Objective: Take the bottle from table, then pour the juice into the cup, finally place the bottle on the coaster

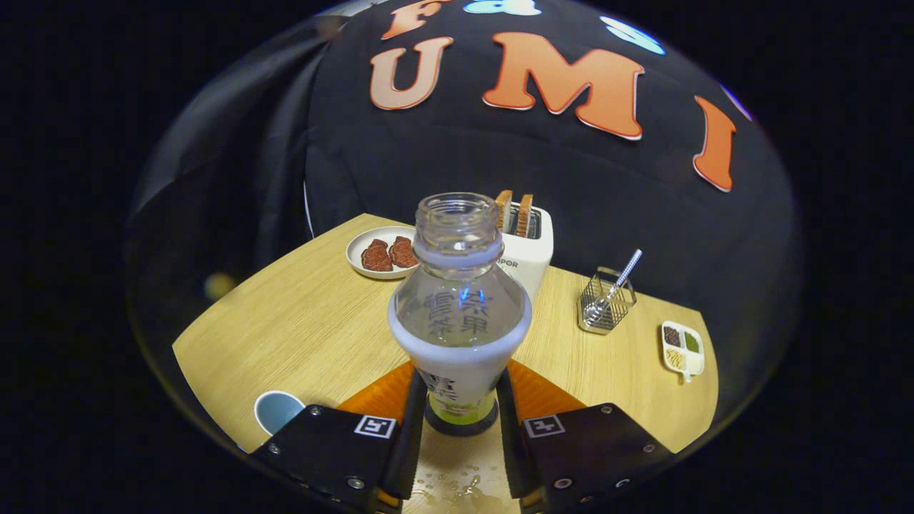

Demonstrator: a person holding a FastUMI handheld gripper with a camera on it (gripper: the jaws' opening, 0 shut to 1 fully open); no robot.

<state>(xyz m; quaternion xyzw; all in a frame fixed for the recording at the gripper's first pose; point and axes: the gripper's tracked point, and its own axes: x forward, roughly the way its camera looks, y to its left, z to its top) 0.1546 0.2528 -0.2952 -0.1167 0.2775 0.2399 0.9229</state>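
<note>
While my tool (460, 417) grips the bottle (460, 314) with both fingers pressed on its lower body, the bottle stands upright between them, uncapped, its base on a dark round coaster (460, 427) on the bench (300, 328). Droplets (457, 485) lie on the bench just short of the coaster. A light blue cup (277, 410) sits beside my left finger. Beyond the bottle: a plate (382, 252) with two reddish-brown pieces, a white toaster (532, 250) holding two slices, a wire holder (605, 303) with a metal utensil, and a small divided dish (683, 348).
</note>
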